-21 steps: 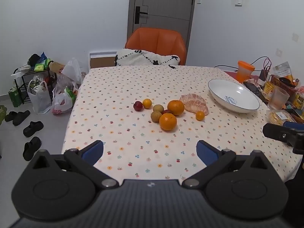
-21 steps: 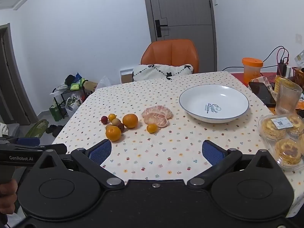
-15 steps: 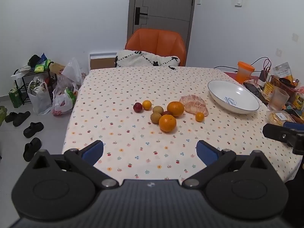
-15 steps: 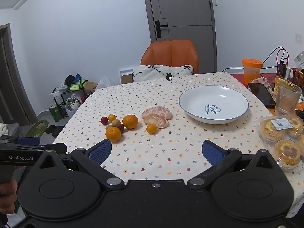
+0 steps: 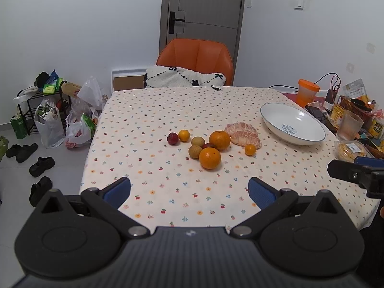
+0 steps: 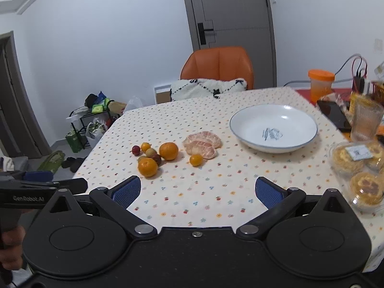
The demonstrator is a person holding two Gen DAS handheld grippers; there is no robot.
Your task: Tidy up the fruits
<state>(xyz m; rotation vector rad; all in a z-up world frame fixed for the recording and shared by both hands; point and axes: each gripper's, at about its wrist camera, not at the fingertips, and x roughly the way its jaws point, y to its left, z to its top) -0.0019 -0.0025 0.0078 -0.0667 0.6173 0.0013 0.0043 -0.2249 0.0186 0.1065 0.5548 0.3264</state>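
Both tools, left tool (image 5: 189,190) and right tool (image 6: 198,190), hover spread wide before fruits (image 5: 210,158) near the plate (image 6: 273,144).

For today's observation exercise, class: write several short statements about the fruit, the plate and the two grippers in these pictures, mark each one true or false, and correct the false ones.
1. The white plate holds no fruit. True.
2. The left gripper grips an orange. False: its fingers stand wide apart with nothing between them.
3. The peeled citrus lies between the plate and the cluster of whole fruit. True.
4. The small orange fruit sits on the plate. False: it rests on the tablecloth, close beside the peeled citrus.
5. The right gripper is shut. False: it is open and holds nothing.
6. An orange chair stands at the far side of the table. True.
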